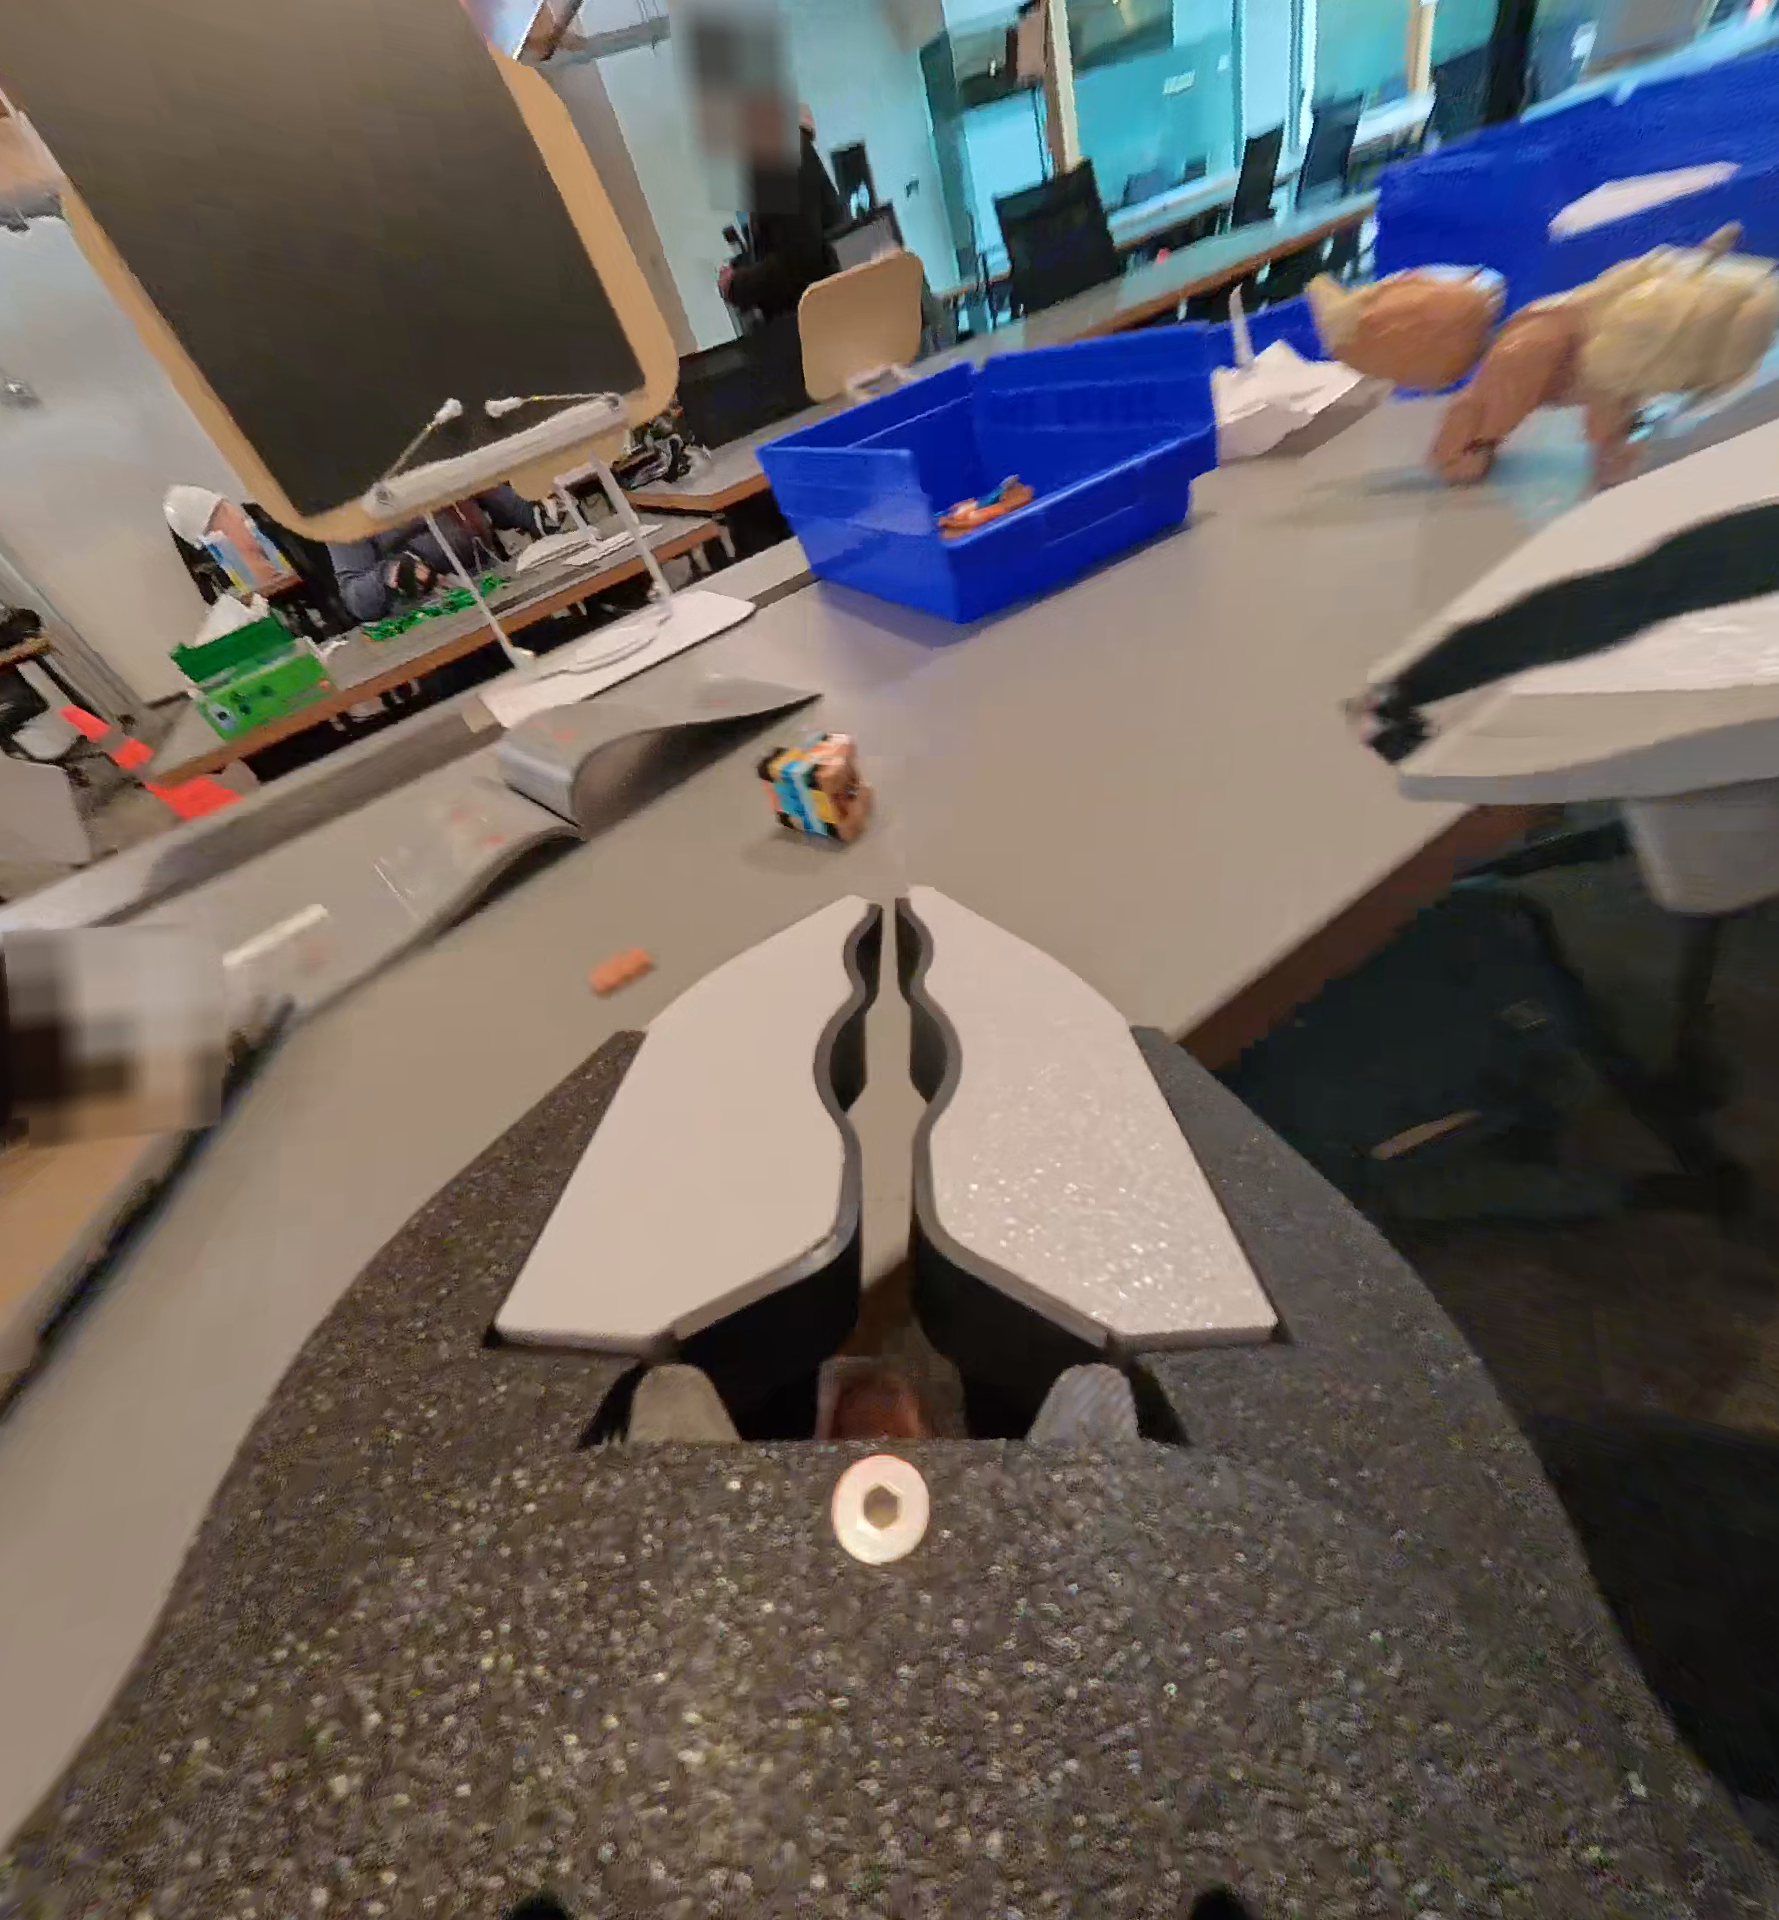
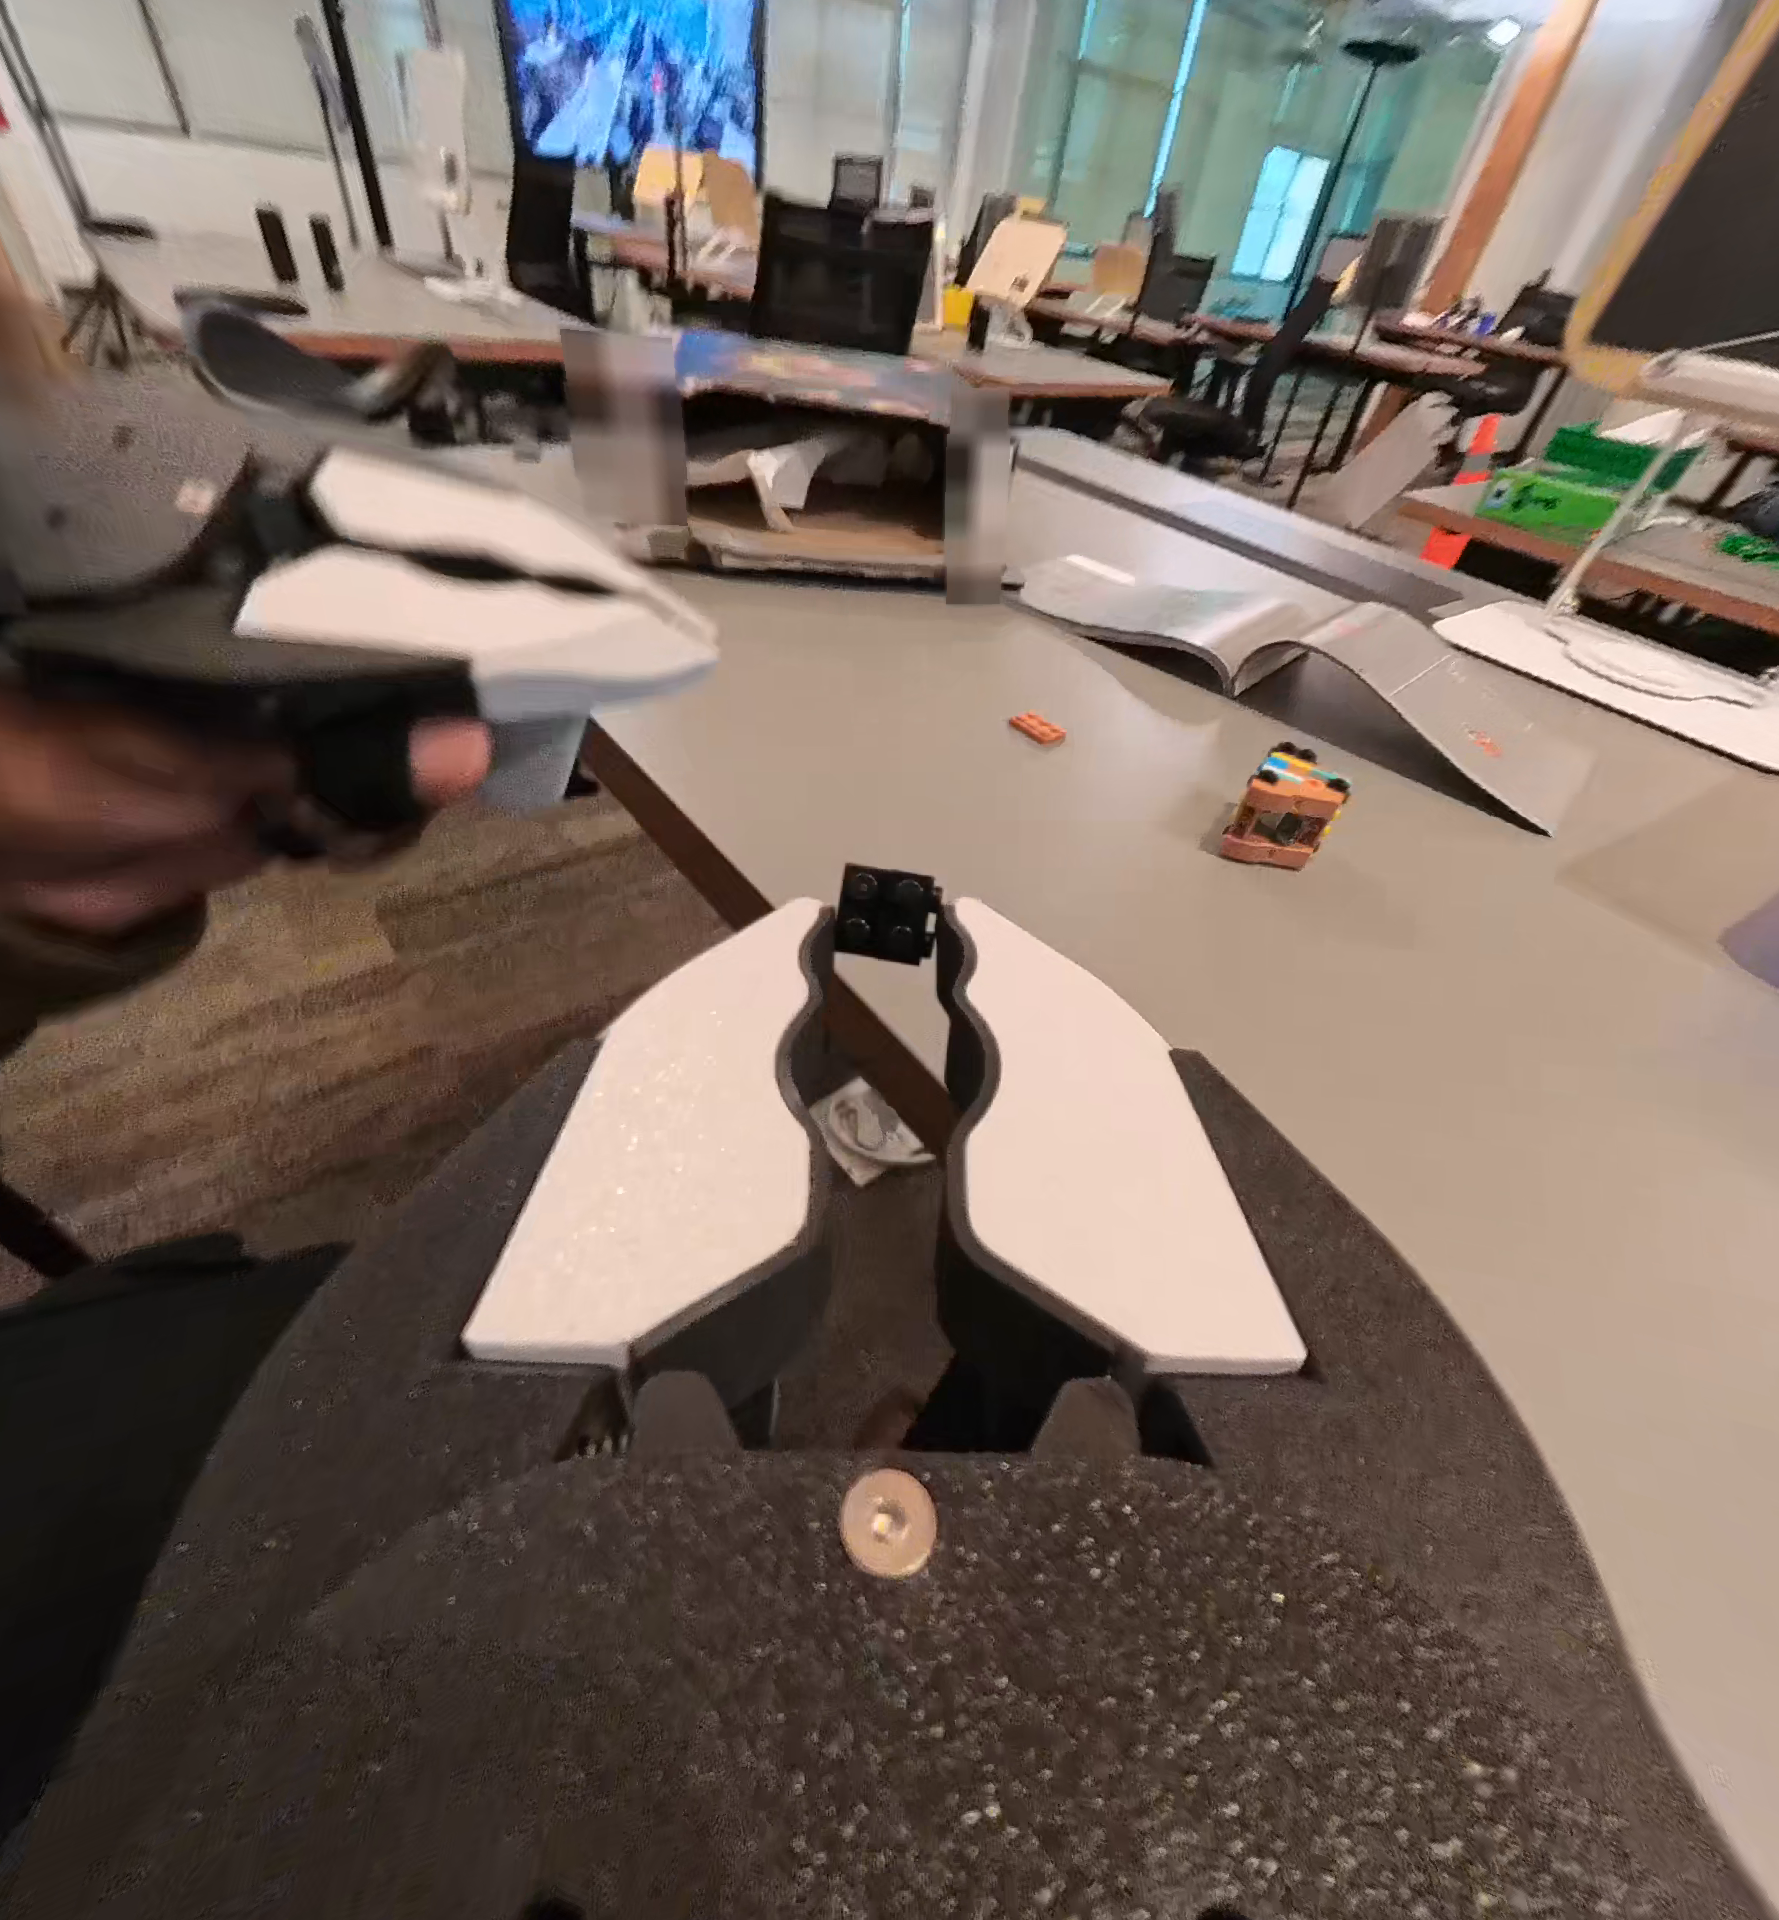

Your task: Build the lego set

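Fig.: right gripper (image 2: 886,914) pinches black brick (image 2: 885,916) at tips; light, rigid, slick, so grip flat sides. Left gripper (image 1: 888,909) nearly closed, empty; partial build (image 1: 815,787) ahead.

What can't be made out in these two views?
- Blue bin contents, left wrist view: its wall hides all but a small orange-and-blue heap.
- Toy animal, left wrist view: motion blur hides detail.
- Left gripper, right wrist view: blurred.
- Black brick in the right gripper: underside faces away.
- Small build: too small for brick detail.
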A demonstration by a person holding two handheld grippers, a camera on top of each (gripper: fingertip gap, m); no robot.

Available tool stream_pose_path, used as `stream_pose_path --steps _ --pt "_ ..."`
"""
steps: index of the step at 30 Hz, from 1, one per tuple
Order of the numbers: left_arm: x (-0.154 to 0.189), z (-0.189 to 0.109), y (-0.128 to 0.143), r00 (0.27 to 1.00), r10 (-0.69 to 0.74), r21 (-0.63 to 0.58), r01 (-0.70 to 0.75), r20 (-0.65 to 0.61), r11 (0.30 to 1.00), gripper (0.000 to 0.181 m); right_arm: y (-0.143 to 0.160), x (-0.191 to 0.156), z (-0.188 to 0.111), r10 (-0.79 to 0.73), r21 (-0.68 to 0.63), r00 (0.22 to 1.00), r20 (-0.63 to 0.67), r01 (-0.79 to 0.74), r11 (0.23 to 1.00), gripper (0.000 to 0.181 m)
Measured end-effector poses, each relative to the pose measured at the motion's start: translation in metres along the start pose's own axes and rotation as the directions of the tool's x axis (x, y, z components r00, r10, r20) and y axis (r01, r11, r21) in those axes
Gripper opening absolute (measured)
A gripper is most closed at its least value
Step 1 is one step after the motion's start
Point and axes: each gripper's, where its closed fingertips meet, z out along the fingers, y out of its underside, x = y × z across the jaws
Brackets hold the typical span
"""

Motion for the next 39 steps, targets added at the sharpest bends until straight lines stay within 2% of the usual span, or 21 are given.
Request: stream_pose_path --steps 3,6,9,16,20,24,27,29,36,39 --pt "-0.033 0.04 0.013 0.995 0.041 -0.12 -0.052 -0.093 0.991 0.005 0.006 0.025 0.017 -0.05 -0.086 0.998 0.047 0.054 0.995 0.018" --pt "-0.062 0.07 0.043 0.986 -0.009 -0.274 -0.038 -0.169 0.961 0.014 0.006 0.041 0.035 -0.061 -0.14 0.99 0.123 0.078 0.987 0.018" --pt "-0.077 0.092 0.067 0.973 -0.051 -0.377 -0.04 -0.227 0.926 0.024 0.013 0.06 0.052 -0.066 -0.249 0.979 0.193 0.114 0.962 0.018" --pt "-0.101 0.125 0.107 0.942 -0.086 -0.475 -0.083 -0.323 0.876 0.04 0.037 0.1 0.099 -0.042 -0.368 0.94 0.338 0.173 0.913 0.018" --pt "-0.11 0.135 0.111 0.92 -0.121 -0.493 -0.086 -0.373 0.866 0.041 0.052 0.117 0.117 -0.014 -0.409 0.919 0.394 0.189 0.893 0.018" --pt "-0.104 0.139 0.114 0.877 -0.169 -0.523 -0.105 -0.449 0.846 0.039 0.063 0.131 0.125 -0.011 -0.435 0.895 0.445 0.227 0.871 0.018" --pt "-0.098 0.145 0.112 0.857 -0.162 -0.521 -0.138 -0.489 0.842 0.022 0.071 0.138 0.129 -0.002 -0.446 0.878 0.479 0.245 0.861 0.018" --pt "-0.091 0.149 0.11 0.847 -0.155 -0.513 -0.154 -0.509 0.844 0.019 0.076 0.139 0.129 -0.003 -0.45 0.861 0.509 0.269 0.852 0.018" --pt "-0.041 0.153 0.093 0.784 -0.173 -0.475 -0.171 -0.597 0.863 0.017 0.081 0.139 0.122 -0.096 -0.417 0.821 0.563 0.383 0.824 0.018" --pt "-0.016 0.158 0.083 0.758 -0.181 -0.457 -0.169 -0.626 0.873 0.017 0.082 0.142 0.12 -0.092 -0.416 0.821 0.564 0.378 0.827 0.018"
